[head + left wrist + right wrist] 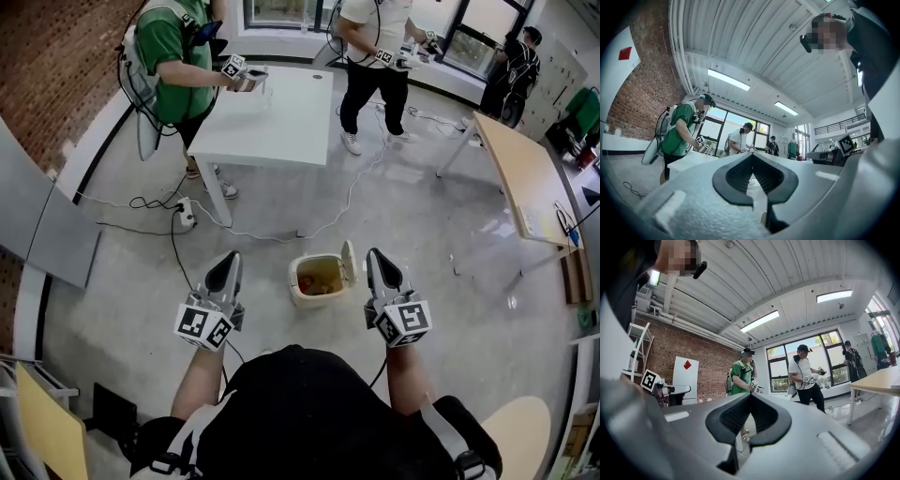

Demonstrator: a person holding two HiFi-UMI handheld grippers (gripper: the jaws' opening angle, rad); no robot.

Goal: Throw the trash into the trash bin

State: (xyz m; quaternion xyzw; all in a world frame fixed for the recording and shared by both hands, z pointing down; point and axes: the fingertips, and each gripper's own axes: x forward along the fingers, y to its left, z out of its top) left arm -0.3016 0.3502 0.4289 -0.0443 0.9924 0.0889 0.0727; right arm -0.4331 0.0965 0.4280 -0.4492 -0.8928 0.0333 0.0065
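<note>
On the floor before us the trash bin (301,296) stands lid-up with trash (320,279) inside. Our left gripper (228,263) and right gripper (378,259) show fingers closed on nothing, so we judge the throwing done.

Left tongs (232,257) seemingly closed, right tongs (374,255) closed

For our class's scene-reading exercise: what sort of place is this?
Probably an indoor lab or workshop used for recording: a bare concrete floor, a brick wall, and other people wearing backpack rigs at a white table.
</note>
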